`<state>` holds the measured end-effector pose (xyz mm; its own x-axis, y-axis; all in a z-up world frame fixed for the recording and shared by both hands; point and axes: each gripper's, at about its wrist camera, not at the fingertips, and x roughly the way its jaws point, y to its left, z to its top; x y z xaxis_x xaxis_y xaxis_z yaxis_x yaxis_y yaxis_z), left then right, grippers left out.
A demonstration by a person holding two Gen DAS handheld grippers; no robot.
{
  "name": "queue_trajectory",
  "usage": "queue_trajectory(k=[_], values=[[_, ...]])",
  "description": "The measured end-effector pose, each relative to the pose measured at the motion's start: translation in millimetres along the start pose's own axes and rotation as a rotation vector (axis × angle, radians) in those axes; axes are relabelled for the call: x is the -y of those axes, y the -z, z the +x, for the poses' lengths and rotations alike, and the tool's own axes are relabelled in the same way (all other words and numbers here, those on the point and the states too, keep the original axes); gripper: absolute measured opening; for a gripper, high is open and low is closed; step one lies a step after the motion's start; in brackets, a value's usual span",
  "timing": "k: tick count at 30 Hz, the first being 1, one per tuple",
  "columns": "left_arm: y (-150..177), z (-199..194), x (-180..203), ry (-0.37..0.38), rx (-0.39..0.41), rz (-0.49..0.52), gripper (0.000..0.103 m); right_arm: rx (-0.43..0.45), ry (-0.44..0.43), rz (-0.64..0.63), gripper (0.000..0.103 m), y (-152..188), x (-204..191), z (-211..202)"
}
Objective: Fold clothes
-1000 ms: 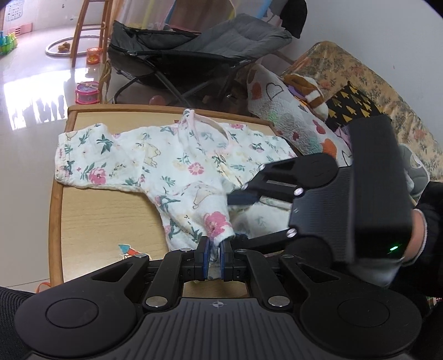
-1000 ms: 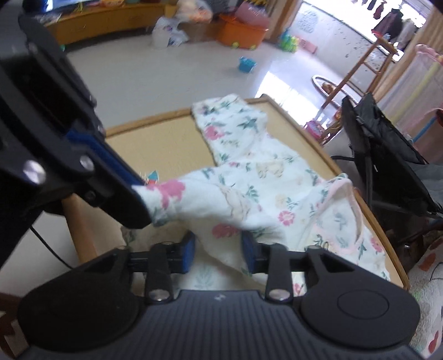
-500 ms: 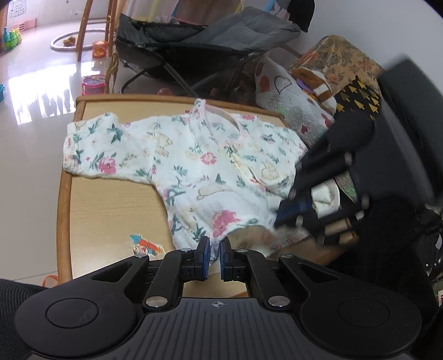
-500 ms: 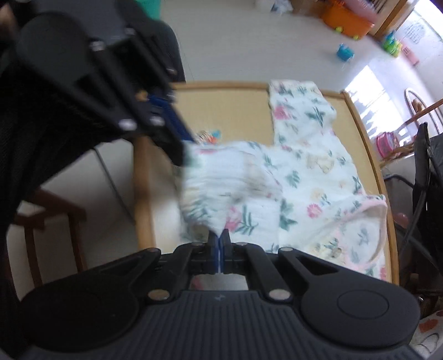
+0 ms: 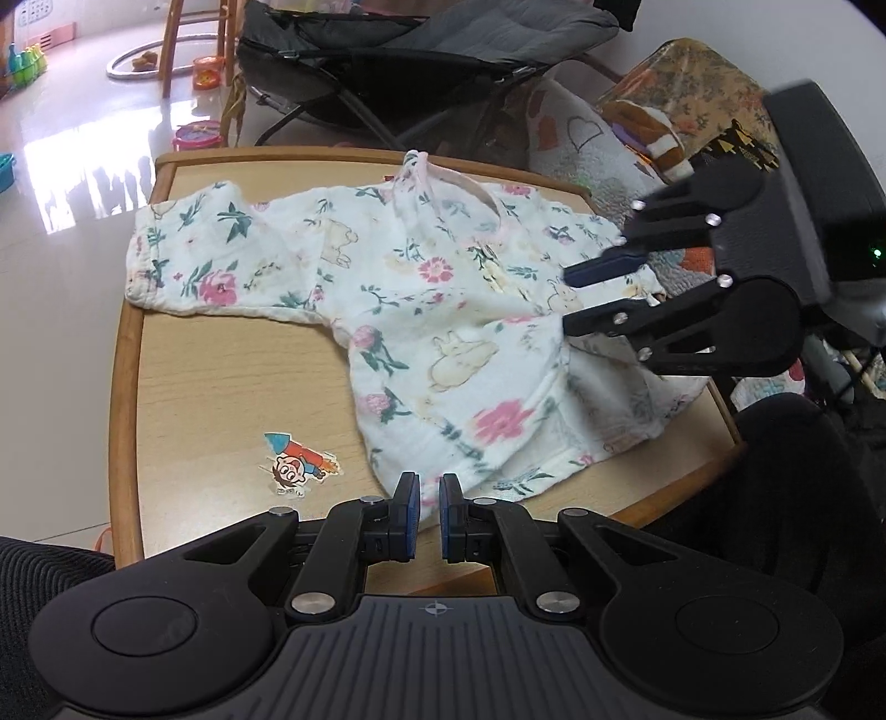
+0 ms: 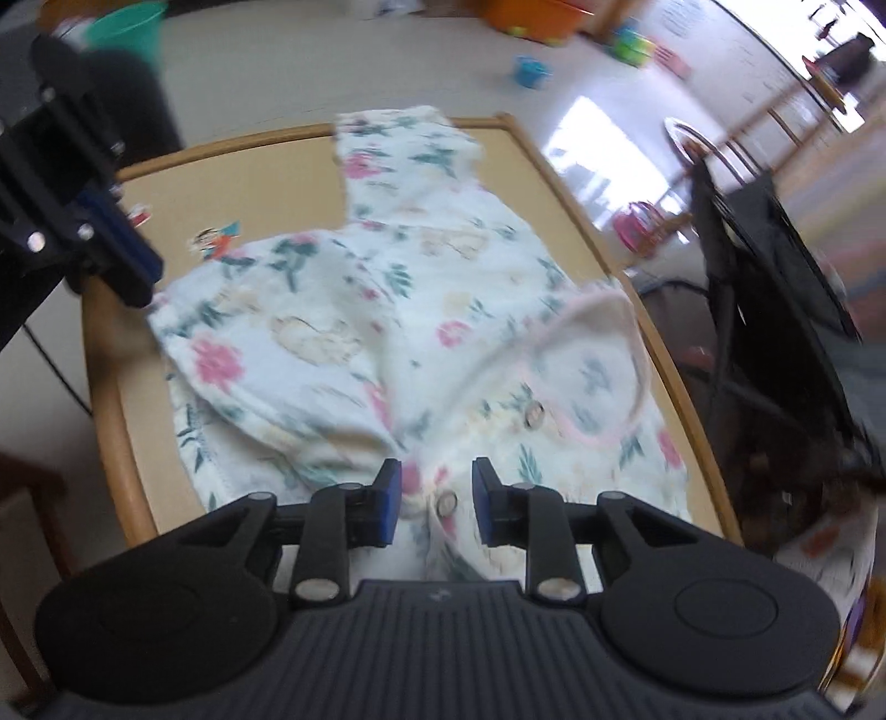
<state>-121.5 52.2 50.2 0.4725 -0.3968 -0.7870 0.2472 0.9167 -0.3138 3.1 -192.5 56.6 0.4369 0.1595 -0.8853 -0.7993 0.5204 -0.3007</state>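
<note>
A white floral baby garment point(image 5: 443, 310) lies spread on a small wooden table point(image 5: 221, 387), one sleeve out to the far left, pink-trimmed neck at the far edge. My left gripper point(image 5: 426, 512) sits at the near hem, jaws shut on the edge of the cloth. In the right wrist view the left gripper point(image 6: 138, 277) meets the garment point(image 6: 387, 310) at its left corner. My right gripper point(image 6: 432, 504) hovers over the buttoned front; its jaws are opening, cloth lies between them, and the pads do not press on it. From the left wrist view the right gripper point(image 5: 570, 299) stands over the garment's right side.
A cartoon sticker point(image 5: 299, 462) is stuck on the table left of the hem. A dark folding baby seat point(image 5: 415, 50) stands behind the table, patterned cushions point(image 5: 581, 133) to its right. Toys point(image 5: 194, 133) lie on the shiny floor. The table has a raised rim point(image 6: 105, 399).
The right gripper shut on a fold of cloth half a second ago, then opened and drew off to the right. The lifted flap now lies flat. The left gripper kept its grip on the hem.
</note>
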Motion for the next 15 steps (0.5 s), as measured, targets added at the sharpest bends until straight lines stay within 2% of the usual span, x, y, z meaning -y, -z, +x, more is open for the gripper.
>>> queue_trajectory(k=[3, 5, 7, 10, 15], values=[[-0.6, 3.1, 4.7, -0.007, -0.012, 0.022, 0.009, 0.041, 0.039, 0.117, 0.027, 11.5, 5.9, -6.5], [-0.9, 5.1, 8.3, -0.012, -0.019, 0.038, 0.009, 0.046, 0.025, 0.189, 0.027, 16.4, 8.8, -11.0], [-1.5, 6.5, 11.2, -0.014, -0.023, 0.051, 0.01, 0.051, -0.04, 0.241, 0.027, 19.9, 5.9, -16.1], [-1.6, 7.3, 13.4, -0.015, -0.027, 0.057, 0.011, 0.065, -0.15, 0.263, 0.027, 21.6, -11.3, -16.3], [-0.2, 8.9, 13.1, -0.015, -0.038, 0.051, 0.011, 0.073, -0.186, 0.234, 0.022, 14.0, -42.9, -7.4]])
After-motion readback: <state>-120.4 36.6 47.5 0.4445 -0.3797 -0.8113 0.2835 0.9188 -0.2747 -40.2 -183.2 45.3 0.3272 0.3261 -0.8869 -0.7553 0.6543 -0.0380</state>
